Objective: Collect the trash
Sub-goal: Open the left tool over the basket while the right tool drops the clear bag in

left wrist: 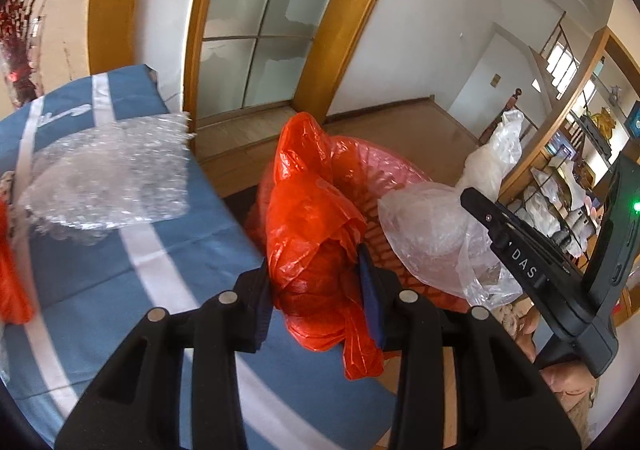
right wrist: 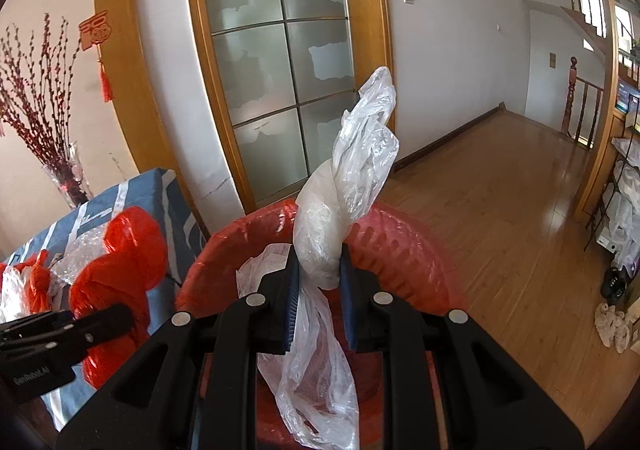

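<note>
My left gripper (left wrist: 316,282) is shut on a crumpled orange-red plastic bag (left wrist: 312,210), held at the table's edge beside the red bin (left wrist: 384,178). My right gripper (right wrist: 319,282) is shut on a clear plastic bag (right wrist: 352,178), held over the red bin (right wrist: 412,250), which is lined with a red bag. In the left wrist view the clear bag (left wrist: 432,234) and the right gripper (left wrist: 520,262) hang over the bin. In the right wrist view the left gripper (right wrist: 60,334) shows with the orange-red bag (right wrist: 120,262).
Bubble wrap (left wrist: 108,178) lies on the blue striped tablecloth (left wrist: 180,270), with another orange bag (left wrist: 12,278) at the left edge. A vase of red twigs (right wrist: 68,178) stands behind the table. A glass door (right wrist: 280,62), wooden floor (right wrist: 500,202) and a shelf rack (right wrist: 624,190) surround.
</note>
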Available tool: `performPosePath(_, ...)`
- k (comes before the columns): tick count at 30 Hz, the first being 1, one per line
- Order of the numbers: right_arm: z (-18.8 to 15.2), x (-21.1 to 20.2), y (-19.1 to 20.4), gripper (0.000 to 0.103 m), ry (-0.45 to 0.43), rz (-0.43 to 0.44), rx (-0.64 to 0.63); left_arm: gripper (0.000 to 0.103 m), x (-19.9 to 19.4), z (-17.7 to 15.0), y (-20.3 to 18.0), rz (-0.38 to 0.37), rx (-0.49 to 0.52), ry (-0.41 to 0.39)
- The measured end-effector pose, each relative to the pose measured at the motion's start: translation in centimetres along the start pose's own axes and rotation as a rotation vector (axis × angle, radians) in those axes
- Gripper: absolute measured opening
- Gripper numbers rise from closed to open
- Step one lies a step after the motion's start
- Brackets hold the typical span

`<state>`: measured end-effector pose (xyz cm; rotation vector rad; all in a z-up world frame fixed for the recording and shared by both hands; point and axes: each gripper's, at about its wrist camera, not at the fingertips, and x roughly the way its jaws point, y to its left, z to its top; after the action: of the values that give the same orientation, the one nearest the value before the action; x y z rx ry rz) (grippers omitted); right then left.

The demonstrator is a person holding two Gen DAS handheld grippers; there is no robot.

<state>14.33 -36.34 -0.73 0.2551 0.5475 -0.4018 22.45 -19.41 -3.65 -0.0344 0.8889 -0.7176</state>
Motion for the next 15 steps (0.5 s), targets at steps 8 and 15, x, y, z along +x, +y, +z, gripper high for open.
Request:
performPosePath(8, 0.5, 0.8, -1.2, 0.024, 0.000, 0.004, 0.024, 0.041, 2.7, 0.5, -1.8, -0.024, 0.007, 0.034)
performPosePath(15, 0.3, 0.8, -2.4, 0.044, 0.001, -0.005, 0.061, 0.054, 4.2, 0.2, -2.0, -0.013, 0.004, 0.060)
